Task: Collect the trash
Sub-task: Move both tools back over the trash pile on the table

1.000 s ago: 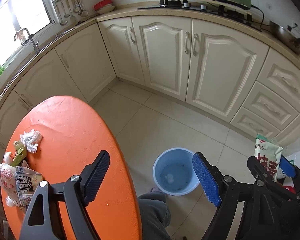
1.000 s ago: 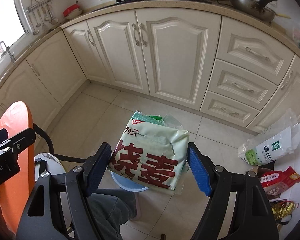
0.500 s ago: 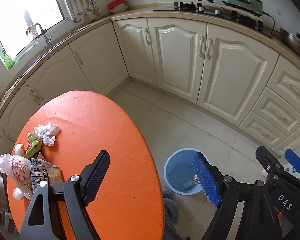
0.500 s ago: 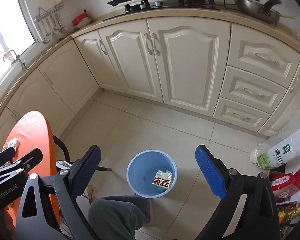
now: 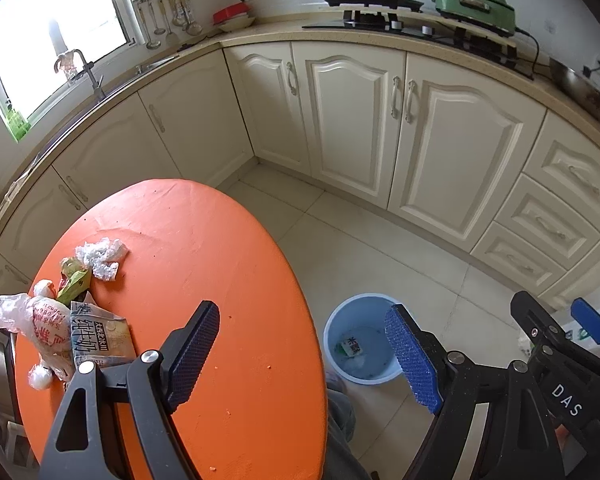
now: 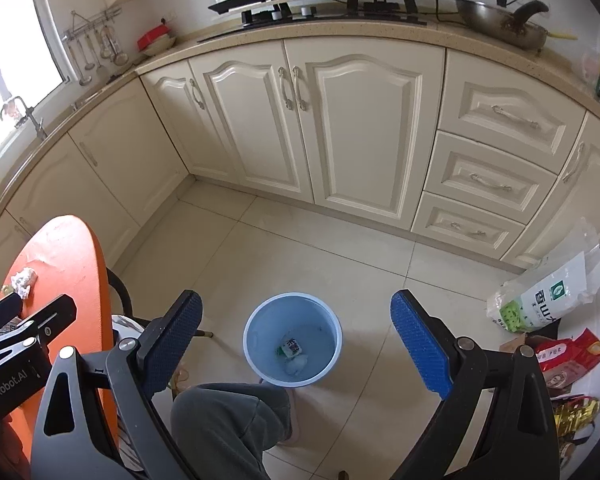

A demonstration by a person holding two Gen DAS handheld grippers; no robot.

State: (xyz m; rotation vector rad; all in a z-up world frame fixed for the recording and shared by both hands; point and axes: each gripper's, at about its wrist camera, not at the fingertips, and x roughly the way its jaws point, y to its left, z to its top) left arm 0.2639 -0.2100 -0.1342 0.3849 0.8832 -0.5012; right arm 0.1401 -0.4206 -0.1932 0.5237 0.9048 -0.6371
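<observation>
Tongs: we log the right gripper (image 6: 296, 336) spread, empty, above a round blue plastic bin (image 6: 293, 343) holding a printed food packet (image 6: 290, 349); left gripper (image 5: 302, 350) likewise spread over a round orange table (image 5: 204, 280).

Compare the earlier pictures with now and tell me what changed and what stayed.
The right gripper let go of the food packet; its jaws have just been opening, with nothing between them, and the packet now lies in the blue bin. The left gripper swung further over the orange table, open and empty. The trash pile stayed put.
</observation>
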